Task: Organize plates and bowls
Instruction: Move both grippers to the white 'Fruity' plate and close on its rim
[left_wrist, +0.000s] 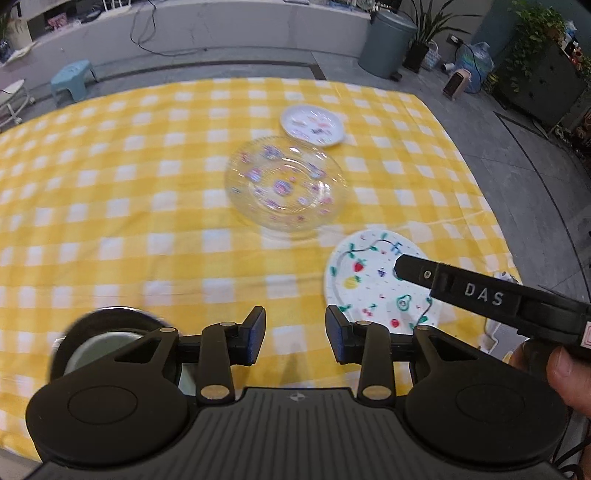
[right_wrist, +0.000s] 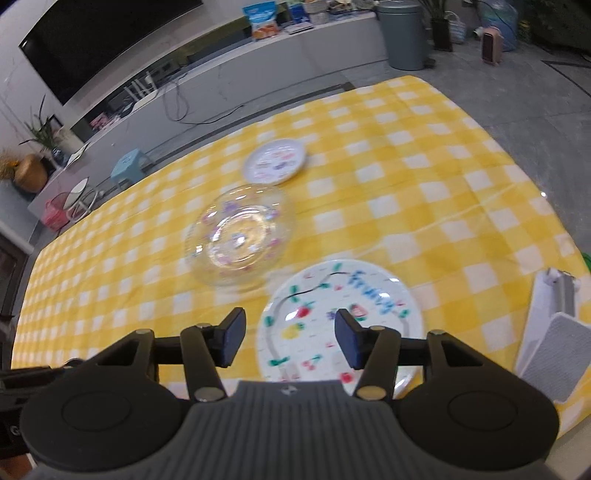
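Three plates lie on the yellow checked cloth (left_wrist: 129, 192). A clear glass plate with coloured dots (left_wrist: 286, 182) (right_wrist: 240, 240) is in the middle. Behind it lies a small white printed plate (left_wrist: 313, 124) (right_wrist: 275, 160). A white fruit-pattern plate (left_wrist: 369, 284) (right_wrist: 332, 295) lies near the front right. My right gripper (right_wrist: 290, 339) is open above the fruit plate's near left part, with nothing between its pads. One of its fingers (left_wrist: 413, 269) reaches over that plate in the left wrist view. My left gripper (left_wrist: 295, 336) is open and empty over bare cloth, left of the fruit plate. A dark-rimmed bowl (left_wrist: 107, 347) sits half hidden behind its left side.
A white rack (right_wrist: 554, 350) stands at the table's right front corner. The person's thumb (left_wrist: 565, 369) shows at the right edge. Beyond the table's far edge are a blue stool (left_wrist: 72, 79) and a grey bin (left_wrist: 386, 44) on the floor.
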